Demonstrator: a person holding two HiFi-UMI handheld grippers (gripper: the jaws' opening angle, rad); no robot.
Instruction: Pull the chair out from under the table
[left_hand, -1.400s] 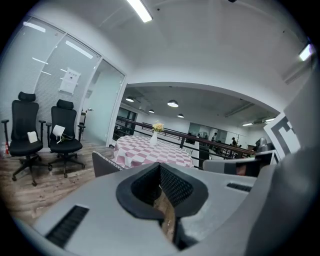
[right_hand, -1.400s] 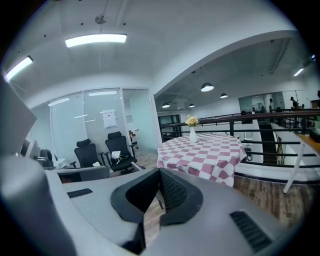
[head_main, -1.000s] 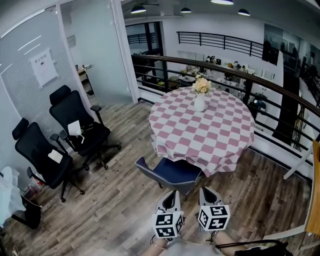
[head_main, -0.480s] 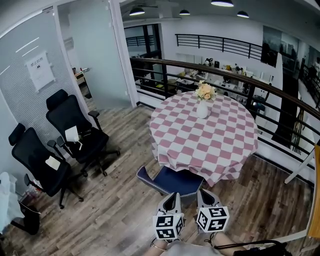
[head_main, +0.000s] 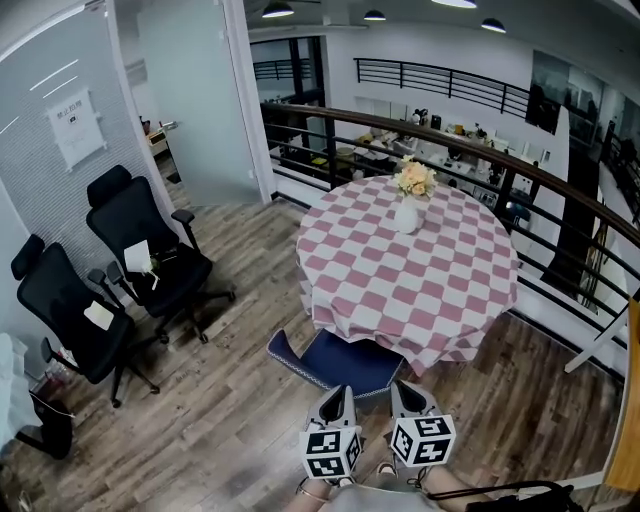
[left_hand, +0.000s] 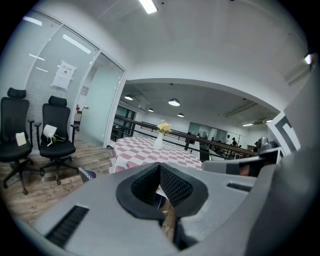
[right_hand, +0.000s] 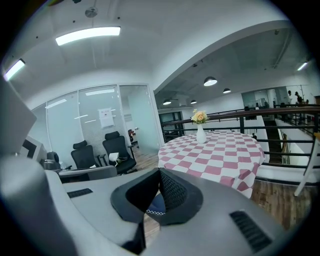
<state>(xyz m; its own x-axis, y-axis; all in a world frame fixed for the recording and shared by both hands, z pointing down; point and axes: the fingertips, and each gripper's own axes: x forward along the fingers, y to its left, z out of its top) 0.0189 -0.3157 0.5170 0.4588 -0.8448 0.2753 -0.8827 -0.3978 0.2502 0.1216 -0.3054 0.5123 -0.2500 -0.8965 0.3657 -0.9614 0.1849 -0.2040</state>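
Office, pretty sure, open-plan type, up on mezzanine level. Two black swivel office chairs (head_main: 145, 240) at left against frosted glass partition (head_main: 30, 170), printed notice (head_main: 76, 127) stuck on it. Dark railing (head_main: 560, 180) curves behind round table (head_main: 410, 275) in pink-check cloth, flower vase (head_main: 407, 212) on top, so kinda break corner. Past railing, far side: cluttered desks (head_main: 445, 132) lower down, another balcony rail (head_main: 440, 85) above. Wood-plank floor (head_main: 220, 400), round ceiling lamps (head_main: 277, 11).
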